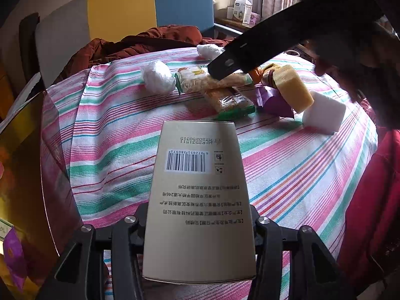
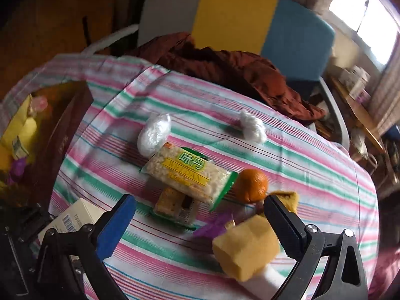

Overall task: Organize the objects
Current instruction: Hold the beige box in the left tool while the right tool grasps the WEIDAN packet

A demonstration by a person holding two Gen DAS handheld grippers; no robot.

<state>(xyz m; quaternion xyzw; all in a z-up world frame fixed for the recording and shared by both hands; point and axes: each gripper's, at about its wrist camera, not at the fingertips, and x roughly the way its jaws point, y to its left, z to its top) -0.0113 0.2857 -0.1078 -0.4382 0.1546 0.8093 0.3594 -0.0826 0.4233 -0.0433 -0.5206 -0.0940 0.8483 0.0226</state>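
We see the left gripper clamped on a beige carton, held above the striped tablecloth. The right gripper hangs with jaws wide apart and empty over the snack packet, with a yellow sponge just beside that packet and an orange touching its end.

Left gripper: matte black plastic linkage arms, each hinge capped with a round silver screw head. Right gripper: same black frame and silver screws; the finger on the left carries a blue pad, the finger on the right a black pad with a ribbed, toothed edge. A dark sleeve shows at far right.
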